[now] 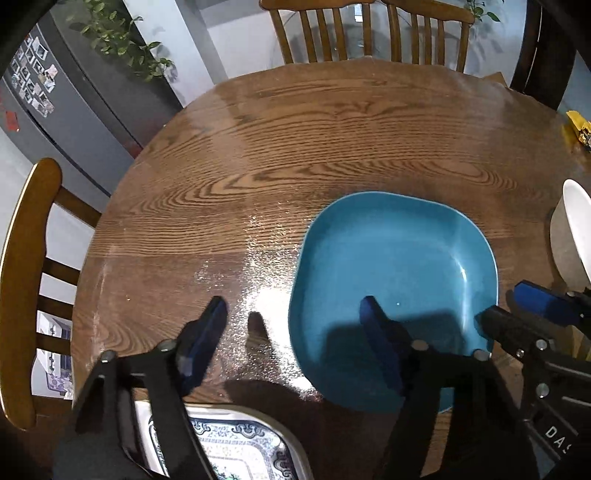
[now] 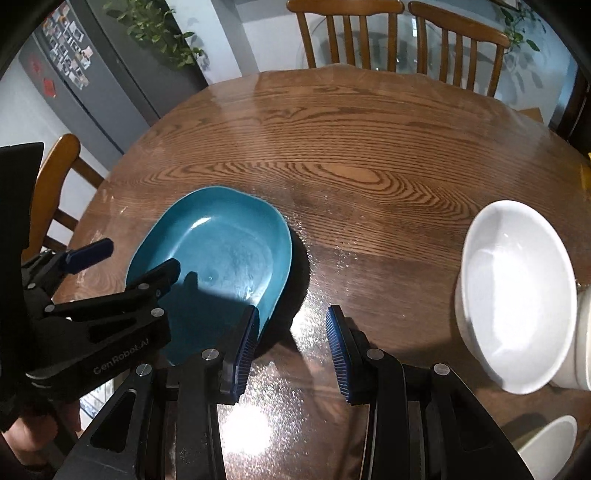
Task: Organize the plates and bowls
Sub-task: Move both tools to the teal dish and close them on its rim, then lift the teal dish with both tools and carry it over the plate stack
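Black gripper arms with blue ribbed pads fill the foreground of both wrist views above a round wooden tabletop (image 1: pixel 295 147). Left gripper (image 1: pixel 295 310) stands with its jaws apart, straddling the near-left edge of a teal squarish plate (image 1: pixel 399 258): one finger (image 1: pixel 373 317) hangs over the plate's inside, the other (image 1: pixel 214 317) over bare wood just beside it. Neither pad is seen pressing on the rim, though whether the inner finger touches the plate cannot be told. Right gripper (image 2: pixel 291 332) is also open and holds nothing, with only shiny wood between its pads; its left pad (image 2: pixel 247 343) sits just beside the plate's near-right edge, and contact there cannot be told either. The plate lies flat toward the near side of the tabletop, between the two tools. Farther right, a white bowl (image 2: pixel 517 295) stands well apart from the plate, tilted so its inside faces the camera; what it leans on is unclear. Another white dish (image 2: pixel 550 439) shows at the lower right corner. A blue-and-white patterned plate (image 1: pixel 240 443) lies at the near edge under the left gripper. Wooden chairs (image 2: pixel 351 33) ring the far side, with a grey refrigerator (image 1: pixel 66 110) and a leafy plant (image 2: pixel 155 26) behind.
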A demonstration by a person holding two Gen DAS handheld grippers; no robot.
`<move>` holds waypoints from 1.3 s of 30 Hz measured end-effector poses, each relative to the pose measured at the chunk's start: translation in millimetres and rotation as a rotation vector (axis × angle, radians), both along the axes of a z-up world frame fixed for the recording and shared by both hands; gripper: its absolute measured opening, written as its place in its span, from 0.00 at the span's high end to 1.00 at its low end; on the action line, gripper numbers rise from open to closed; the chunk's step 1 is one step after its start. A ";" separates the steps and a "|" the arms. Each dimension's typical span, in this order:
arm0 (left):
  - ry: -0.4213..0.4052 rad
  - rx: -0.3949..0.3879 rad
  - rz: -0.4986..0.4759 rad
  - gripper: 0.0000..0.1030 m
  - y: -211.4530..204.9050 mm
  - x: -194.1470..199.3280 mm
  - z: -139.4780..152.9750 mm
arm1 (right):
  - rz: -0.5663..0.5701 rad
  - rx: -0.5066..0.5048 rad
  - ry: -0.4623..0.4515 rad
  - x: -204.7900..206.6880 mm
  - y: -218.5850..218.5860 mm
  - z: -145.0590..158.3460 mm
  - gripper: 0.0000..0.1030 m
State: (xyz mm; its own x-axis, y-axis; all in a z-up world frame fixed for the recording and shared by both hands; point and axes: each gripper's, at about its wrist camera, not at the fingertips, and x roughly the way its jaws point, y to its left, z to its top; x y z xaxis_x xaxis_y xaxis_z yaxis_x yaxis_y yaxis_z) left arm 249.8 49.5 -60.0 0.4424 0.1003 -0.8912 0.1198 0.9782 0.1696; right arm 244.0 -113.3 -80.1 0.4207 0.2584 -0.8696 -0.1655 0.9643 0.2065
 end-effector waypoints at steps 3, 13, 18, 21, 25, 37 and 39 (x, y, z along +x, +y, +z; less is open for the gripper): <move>0.011 -0.004 -0.009 0.51 1.2 1.2 -3.3 | 0.005 0.006 -0.006 1.2 2.3 -2.0 0.63; 0.038 -0.071 -0.022 0.82 4.4 6.4 -8.7 | 0.007 -0.001 0.004 3.8 7.7 -8.0 0.66; 0.042 -0.080 -0.039 0.86 1.2 3.6 -8.9 | 0.019 0.009 0.000 3.1 9.8 -7.0 0.86; 0.036 -0.070 -0.048 0.86 -0.9 3.7 -9.4 | 0.021 0.004 0.002 3.7 12.4 -8.4 0.87; 0.036 -0.081 -0.047 0.87 0.0 1.8 -9.7 | 0.012 0.026 0.006 4.5 11.2 -8.8 0.88; 0.003 -0.095 -0.063 0.88 -5.3 -17.6 4.4 | -0.019 0.054 -0.027 -10.2 1.0 5.3 0.89; -0.015 -0.099 -0.066 0.88 -6.9 -23.7 11.5 | -0.021 0.058 -0.040 -16.0 -0.2 10.7 0.89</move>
State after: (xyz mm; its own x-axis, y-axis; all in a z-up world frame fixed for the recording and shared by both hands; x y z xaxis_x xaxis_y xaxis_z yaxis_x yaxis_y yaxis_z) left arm 226.1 42.7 -48.4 0.4582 -0.0173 -0.8887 0.1829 0.9803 0.0752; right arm 228.1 -113.5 -69.5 0.4608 0.2989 -0.8357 -0.1548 0.9542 0.2560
